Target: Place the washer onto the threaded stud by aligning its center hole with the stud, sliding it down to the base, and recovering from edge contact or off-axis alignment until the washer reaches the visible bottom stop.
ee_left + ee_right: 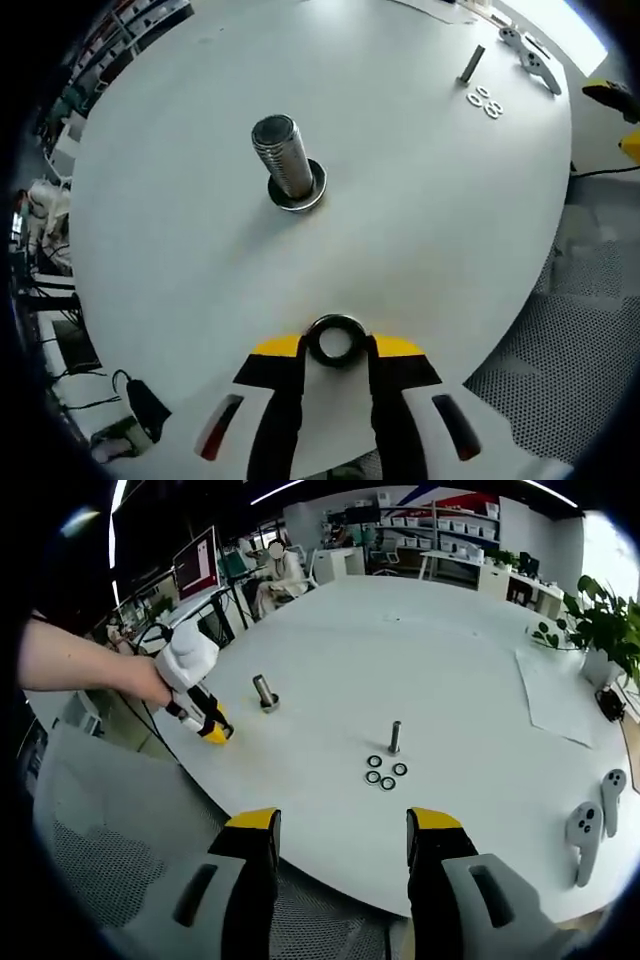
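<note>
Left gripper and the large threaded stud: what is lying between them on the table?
Nothing: in the left gripper view, bare white table separates the washer-holding left gripper from the threaded stud.

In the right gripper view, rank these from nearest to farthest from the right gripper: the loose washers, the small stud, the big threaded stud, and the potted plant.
From the right gripper:
1. Loose washers, just ahead on the table.
2. Small stud, upright right behind them.
3. Big threaded stud, farther off to the left.
4. Potted plant, at the table's far right edge.
</note>
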Motion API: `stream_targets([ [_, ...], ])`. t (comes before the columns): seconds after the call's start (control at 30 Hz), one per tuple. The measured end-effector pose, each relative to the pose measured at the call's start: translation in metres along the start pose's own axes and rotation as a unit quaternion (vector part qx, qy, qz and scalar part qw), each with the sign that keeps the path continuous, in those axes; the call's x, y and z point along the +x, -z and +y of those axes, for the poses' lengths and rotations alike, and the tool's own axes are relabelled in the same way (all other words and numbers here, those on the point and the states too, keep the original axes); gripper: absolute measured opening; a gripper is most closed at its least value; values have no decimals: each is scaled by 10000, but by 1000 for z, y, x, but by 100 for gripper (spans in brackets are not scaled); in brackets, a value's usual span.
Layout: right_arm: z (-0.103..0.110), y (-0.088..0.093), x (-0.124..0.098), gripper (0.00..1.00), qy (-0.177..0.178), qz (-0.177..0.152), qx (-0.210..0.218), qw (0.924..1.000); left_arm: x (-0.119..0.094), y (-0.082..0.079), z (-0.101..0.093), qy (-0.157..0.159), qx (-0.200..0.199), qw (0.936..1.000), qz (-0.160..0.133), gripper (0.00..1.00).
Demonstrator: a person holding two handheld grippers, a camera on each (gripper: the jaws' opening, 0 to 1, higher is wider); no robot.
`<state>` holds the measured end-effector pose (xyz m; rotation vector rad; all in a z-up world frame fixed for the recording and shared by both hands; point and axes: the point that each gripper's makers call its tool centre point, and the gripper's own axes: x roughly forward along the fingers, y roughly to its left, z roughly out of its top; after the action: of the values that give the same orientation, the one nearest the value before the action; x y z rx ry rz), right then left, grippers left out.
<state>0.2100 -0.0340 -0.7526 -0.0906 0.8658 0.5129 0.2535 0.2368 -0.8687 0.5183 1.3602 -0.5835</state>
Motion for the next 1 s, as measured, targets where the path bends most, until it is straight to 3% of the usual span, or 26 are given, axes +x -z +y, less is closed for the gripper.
stream_targets([
  [0.13, 0, 0, 0, 53, -6, -6, 8, 10000, -1, 1, -2, -42, -15, 9999, 111, 24],
  [0.4, 0, -1, 0, 53, -12, -8, 21, 10000, -1, 2, 0, 12, 84, 10000, -12, 23],
  [0.9, 0, 0, 1, 53, -28, 11, 35, 10000, 0, 1, 0, -9, 23, 9999, 116, 20],
  [1.0, -1, 0, 1, 53, -13, 25, 33, 10000, -1, 3, -1, -70, -63, 9999, -132, 20],
])
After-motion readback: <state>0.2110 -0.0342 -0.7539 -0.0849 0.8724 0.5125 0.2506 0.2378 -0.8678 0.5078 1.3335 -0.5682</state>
